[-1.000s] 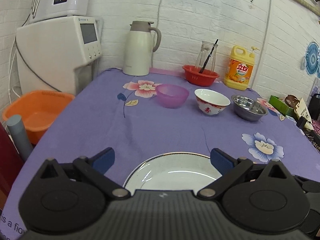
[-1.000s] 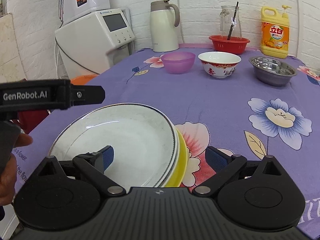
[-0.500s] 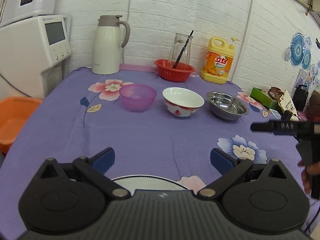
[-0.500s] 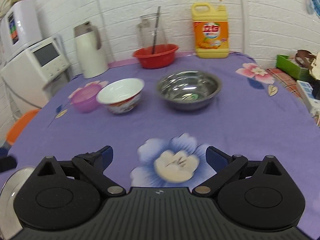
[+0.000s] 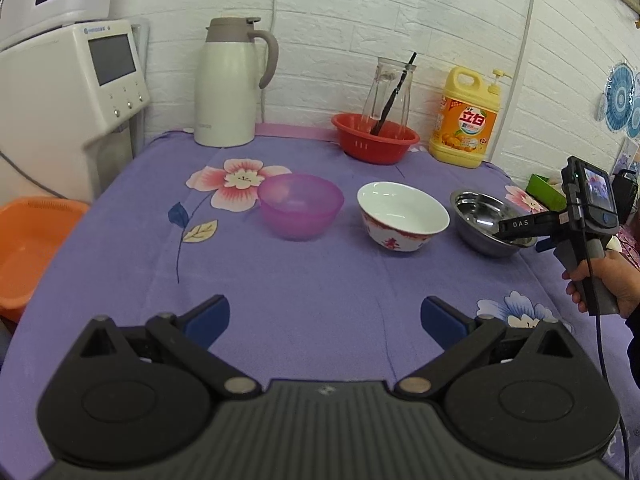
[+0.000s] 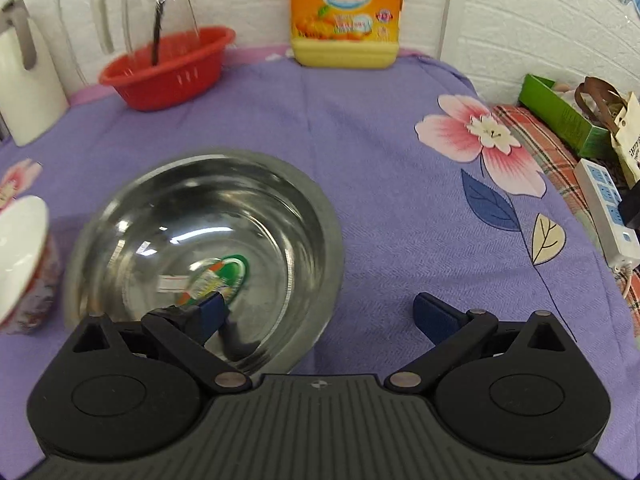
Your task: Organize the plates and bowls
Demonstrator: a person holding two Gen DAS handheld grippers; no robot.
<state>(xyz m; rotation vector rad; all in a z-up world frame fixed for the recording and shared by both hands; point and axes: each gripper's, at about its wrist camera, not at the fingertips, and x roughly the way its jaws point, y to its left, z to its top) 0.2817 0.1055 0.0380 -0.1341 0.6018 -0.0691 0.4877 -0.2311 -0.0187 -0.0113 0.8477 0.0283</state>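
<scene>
**Right gripper straddling the steel bowl's rim, left gripper hanging back**

The person's right hand (image 5: 608, 280) is wrapping around the grey handle of the right gripper (image 6: 318, 312), holding it level and pointing it toward 9 o'clock in the left wrist view, out over the steel bowl (image 6: 208, 248). Its jaws are standing wide apart and gripping nothing. In the right wrist view the left blue pad (image 6: 212, 312) is sitting inside the bowl, over the near wall, while the right pad (image 6: 434, 316) is hovering outside over the purple tablecloth (image 6: 380, 128), so the bowl's near rim is lying between them. Whether either pad is touching metal I cannot tell.

The left gripper (image 5: 324, 316) is hovering low over the bare cloth at 6 o'clock, jaws also spread wide and holding nothing, well apart from the bowls.

The left wrist view is showing the whole row: a purple bowl (image 5: 301, 205) at 11 o'clock, a white and red bowl (image 5: 402, 216) at 12 o'clock and the steel bowl at 2 o'clock, each standing upright and apart from its neighbour. Behind them are standing a thermos jug (image 5: 230, 80), a red basket (image 5: 375, 138) with a glass carafe (image 5: 390, 88) in it, and a yellow detergent bottle (image 5: 468, 118).

Only the right wrist view is showing the sticker (image 6: 216, 276) at the bottom of the steel bowl, and a power strip (image 6: 608, 208) off the table's edge at 3 o'clock.
</scene>
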